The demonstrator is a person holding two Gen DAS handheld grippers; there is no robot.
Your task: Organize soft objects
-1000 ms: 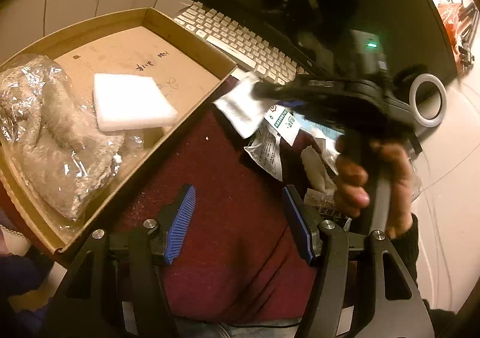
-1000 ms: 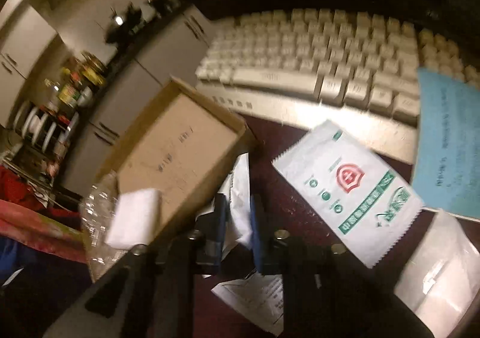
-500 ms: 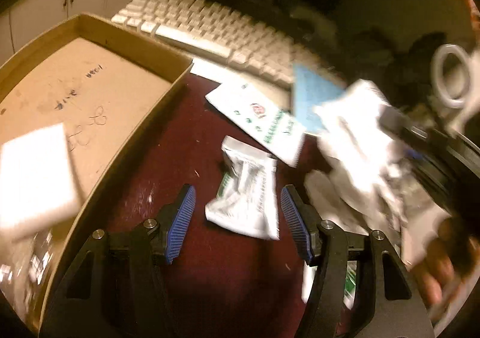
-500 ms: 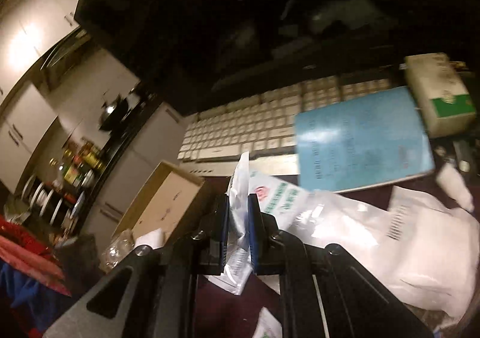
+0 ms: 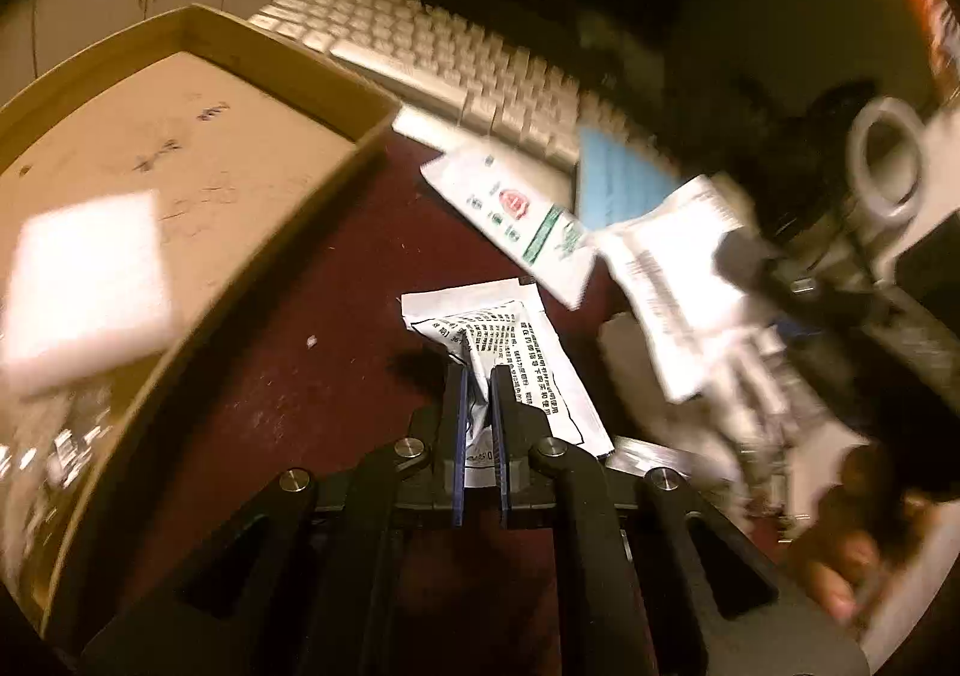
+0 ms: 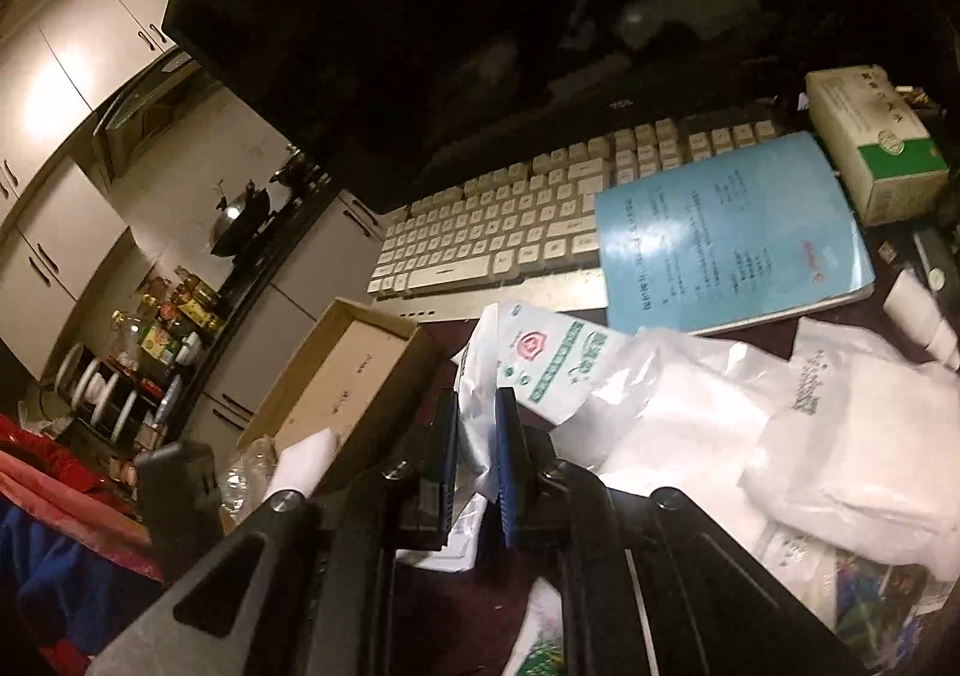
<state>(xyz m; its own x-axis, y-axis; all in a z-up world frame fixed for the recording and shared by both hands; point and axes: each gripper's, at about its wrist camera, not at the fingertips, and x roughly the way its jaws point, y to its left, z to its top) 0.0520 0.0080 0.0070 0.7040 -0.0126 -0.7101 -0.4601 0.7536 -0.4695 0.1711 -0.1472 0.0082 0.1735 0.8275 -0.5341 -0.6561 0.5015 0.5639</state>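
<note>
My left gripper (image 5: 477, 376) is shut on a white soft packet with black print (image 5: 510, 340) lying on the dark red table (image 5: 300, 352). My right gripper (image 6: 477, 406) is shut on a thin white packet (image 6: 480, 370) held above the table; it shows blurred at the right of the left wrist view (image 5: 678, 280). A cardboard box (image 5: 180, 94) at the left holds a white foam pad (image 5: 84, 286). A white packet with green print (image 5: 516, 214) lies by the keyboard.
A white keyboard (image 6: 516, 232) and dark monitor (image 6: 420, 16) stand behind. A blue booklet (image 6: 726, 232), a green-white carton (image 6: 870, 136) and several white soft bags (image 6: 810, 424) lie at the right. Kitchen cabinets (image 6: 66, 76) are at the far left.
My left gripper moved forward and shut on the printed packet that lay between its open jaws. My right gripper keeps its packet and has shifted little.
</note>
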